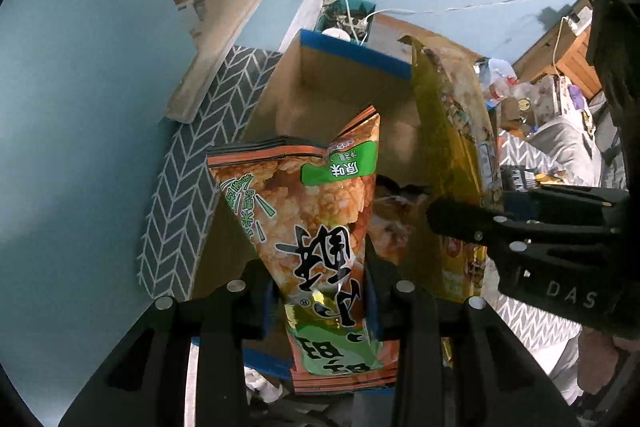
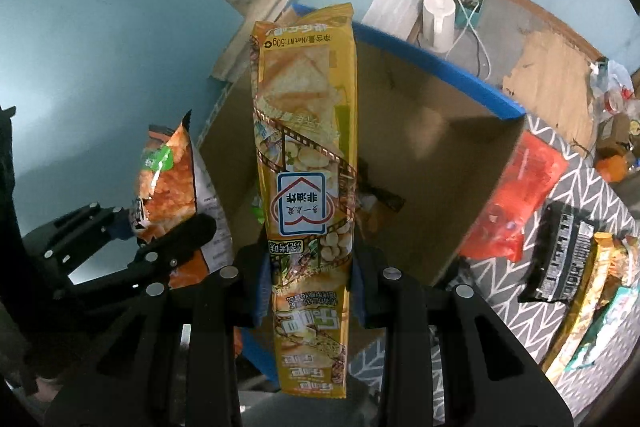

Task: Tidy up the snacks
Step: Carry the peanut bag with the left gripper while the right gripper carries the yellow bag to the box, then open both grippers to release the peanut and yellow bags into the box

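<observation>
Your left hand-held gripper is clamped on an orange-and-green snack bag, holding it over the open cardboard box with blue-taped rims. Just to its right, your right hand-held gripper holds a yellow snack bag upright over the same box.

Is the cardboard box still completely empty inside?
No: in the right wrist view a few wrapped snacks already lie at the bottom of the blue-rimmed cardboard box.
</observation>
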The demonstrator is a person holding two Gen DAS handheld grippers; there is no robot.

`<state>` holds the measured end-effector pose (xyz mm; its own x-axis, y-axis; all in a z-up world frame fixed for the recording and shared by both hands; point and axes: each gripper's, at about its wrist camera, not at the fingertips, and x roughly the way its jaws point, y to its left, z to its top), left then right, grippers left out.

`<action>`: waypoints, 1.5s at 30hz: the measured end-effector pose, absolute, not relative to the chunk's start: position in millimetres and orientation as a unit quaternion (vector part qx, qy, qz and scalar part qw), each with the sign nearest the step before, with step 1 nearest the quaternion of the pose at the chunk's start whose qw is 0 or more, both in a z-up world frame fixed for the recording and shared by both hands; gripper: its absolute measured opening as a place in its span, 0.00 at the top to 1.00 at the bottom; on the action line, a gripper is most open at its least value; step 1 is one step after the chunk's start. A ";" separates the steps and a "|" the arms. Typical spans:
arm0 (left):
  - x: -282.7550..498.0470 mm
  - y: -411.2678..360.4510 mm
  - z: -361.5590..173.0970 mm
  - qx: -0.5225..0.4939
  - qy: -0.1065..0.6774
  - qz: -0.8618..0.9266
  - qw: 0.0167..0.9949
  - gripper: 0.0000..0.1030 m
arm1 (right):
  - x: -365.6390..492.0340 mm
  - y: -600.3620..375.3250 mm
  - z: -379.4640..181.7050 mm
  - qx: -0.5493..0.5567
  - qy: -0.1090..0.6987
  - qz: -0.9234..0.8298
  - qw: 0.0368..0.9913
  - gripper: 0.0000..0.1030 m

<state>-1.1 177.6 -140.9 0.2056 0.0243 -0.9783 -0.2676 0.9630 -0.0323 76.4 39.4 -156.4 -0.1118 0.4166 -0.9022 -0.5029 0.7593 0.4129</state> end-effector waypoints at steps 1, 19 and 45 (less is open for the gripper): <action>-1.1 179.4 -143.9 -0.098 0.625 0.096 0.768 0.66 | 76.6 42.3 -161.5 -0.033 0.665 0.344 0.662 0.70; 2.2 183.1 -158.1 -0.080 0.644 0.118 0.752 0.34 | 88.2 33.2 -155.4 -0.034 0.657 0.308 0.687 0.34; 12.7 97.2 -119.9 -0.078 0.634 0.074 0.766 0.24 | 89.4 -80.4 -122.8 -0.098 0.630 0.248 0.729 0.27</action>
